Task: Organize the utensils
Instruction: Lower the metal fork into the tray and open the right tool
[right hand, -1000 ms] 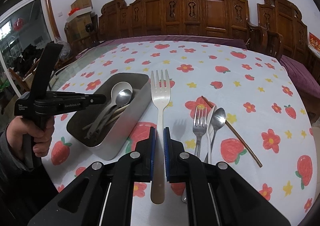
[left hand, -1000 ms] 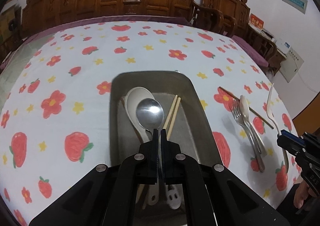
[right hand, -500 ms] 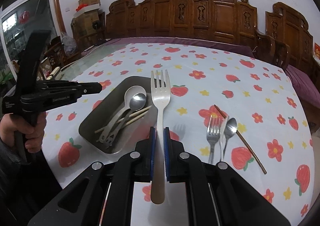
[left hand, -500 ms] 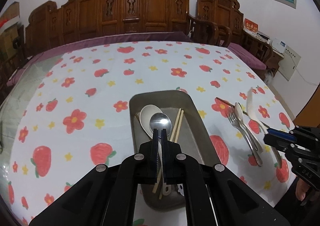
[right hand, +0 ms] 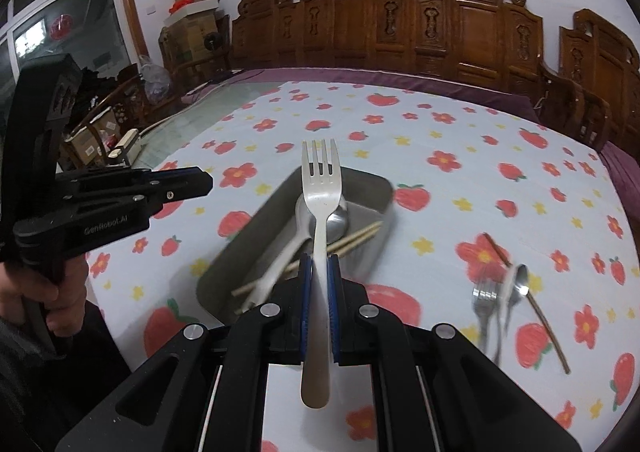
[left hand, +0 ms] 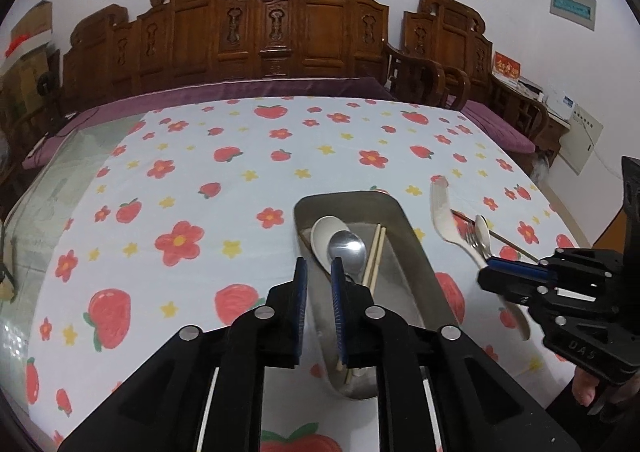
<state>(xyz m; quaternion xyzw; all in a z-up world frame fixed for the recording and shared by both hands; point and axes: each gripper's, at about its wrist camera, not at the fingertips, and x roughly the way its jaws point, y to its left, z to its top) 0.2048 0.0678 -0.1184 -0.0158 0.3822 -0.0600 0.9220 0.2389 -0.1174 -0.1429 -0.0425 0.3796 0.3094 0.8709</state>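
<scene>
The table (left hand: 240, 156) under its strawberry-and-flower cloth filled most of both views, with carved wooden chairs (left hand: 276, 32) ranged along the top of each frame. On it, the grey metal tray (left hand: 404, 228) sat right of centre at the bottom of the left wrist view and at centre in the right wrist view. Inside lay a white spoon (left hand: 326, 230), a steel spoon (left hand: 346, 248) overlapping it, and a pair of chopsticks (left hand: 376, 252) along its right side.

The left gripper (left hand: 319, 280) sat at lower centre of its own view, above the near end of the tray. Its jaws had just been opening, and now stood a little apart with nothing between them. The right gripper (right hand: 319, 280) pinched a white fork (right hand: 320, 188) by the handle, tines pointing up the frame over the tray.

At the lower right of the right wrist view, blurred, a steel fork (right hand: 484, 292), another spoon (right hand: 520, 280) and a single brown chopstick (right hand: 536, 300) lay loose on the cloth.

The step in hand appeared to be carrying the white fork to the tray. The next move likely called for lowering it among the utensils there and spreading the jaws, then fetching the loose pieces.
</scene>
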